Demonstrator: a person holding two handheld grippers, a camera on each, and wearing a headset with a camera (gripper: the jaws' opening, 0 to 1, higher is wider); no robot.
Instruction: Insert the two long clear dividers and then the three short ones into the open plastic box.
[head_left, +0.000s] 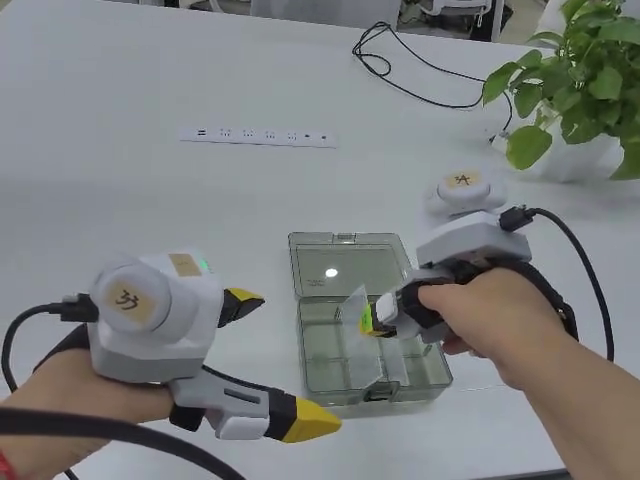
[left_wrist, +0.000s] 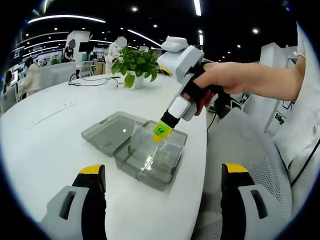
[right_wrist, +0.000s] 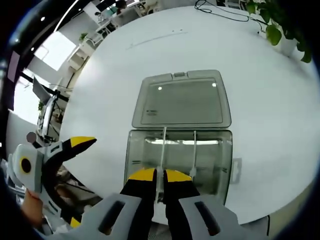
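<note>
The long divider I am working with stands on edge in the tray of the open box, running front to back left of the middle, and my right gripper is clenched on its near top edge, the yellow tips pressed together with the clear sheet between them. In the head view the sheet leans a little, its lower edge down inside the tray; I cannot tell whether it sits in its slots. A second divider stands in the tray just to the right of it, parallel and apart. The lid lies flat on the table behind the tray, hinged to it. My left gripper hangs to the left of the box, jaws spread wide and grasping nothing, clear of the box wall. Farther back on the table lie a white power strip and a looped black cable, with a potted plant at the far right.
</note>
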